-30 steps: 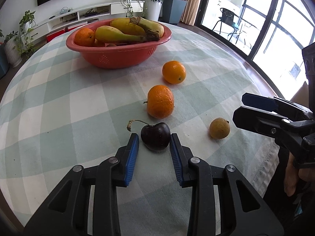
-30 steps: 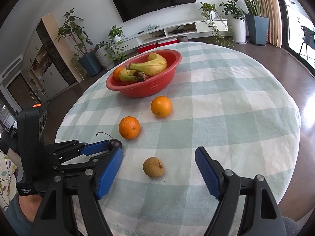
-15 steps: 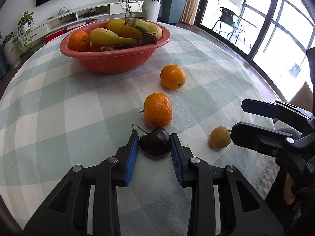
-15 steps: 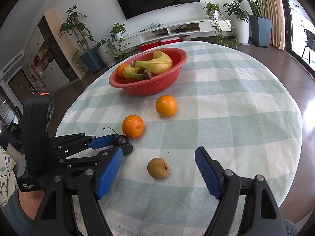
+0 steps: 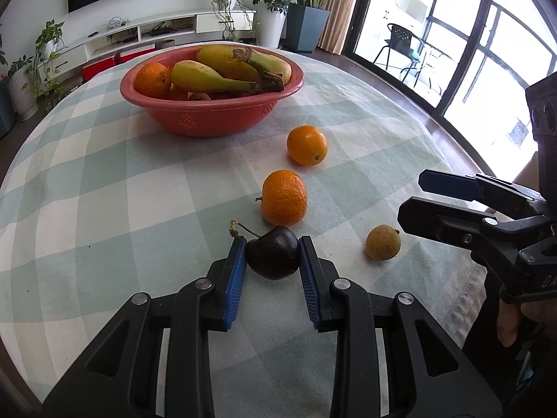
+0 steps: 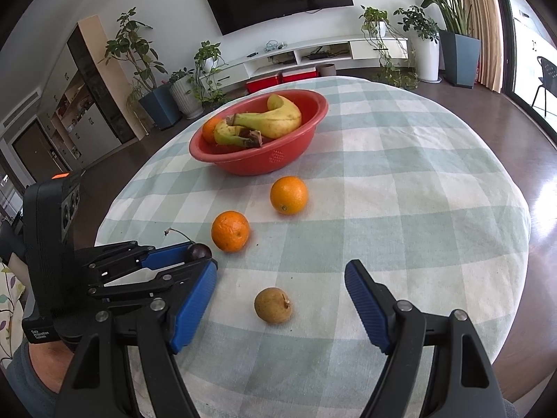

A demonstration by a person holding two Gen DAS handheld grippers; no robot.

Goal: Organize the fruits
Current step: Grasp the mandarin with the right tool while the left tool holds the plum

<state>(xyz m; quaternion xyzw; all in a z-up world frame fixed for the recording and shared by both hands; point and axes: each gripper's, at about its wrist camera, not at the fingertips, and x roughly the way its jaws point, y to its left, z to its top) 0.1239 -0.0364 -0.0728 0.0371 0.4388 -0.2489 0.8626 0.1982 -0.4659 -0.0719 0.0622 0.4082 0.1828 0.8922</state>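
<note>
A dark cherry [image 5: 273,257] with a curled stem sits between the blue pads of my left gripper [image 5: 272,242], whose jaws are closing and press on both its sides. From the right wrist view the same cherry [image 6: 199,250] shows at the left gripper's tips [image 6: 195,257]. My right gripper [image 6: 282,268] stands open above a small brown fruit [image 6: 273,304], not touching it. Two oranges [image 5: 284,198] [image 5: 307,145] lie on the checked cloth between the cherry and the red bowl [image 5: 209,102]. The bowl holds bananas [image 5: 222,78] and an orange.
The round table's cloth [image 5: 104,191] drops off at the near and right edges. The right gripper [image 5: 412,195] reaches in from the right in the left wrist view, with a hand behind it. Plants, a TV shelf and glass doors lie beyond the table.
The left gripper's pads have closed in onto the cherry, which now sits right at their tips, just in front of the near orange. The right gripper has stayed over the brown fruit.
</note>
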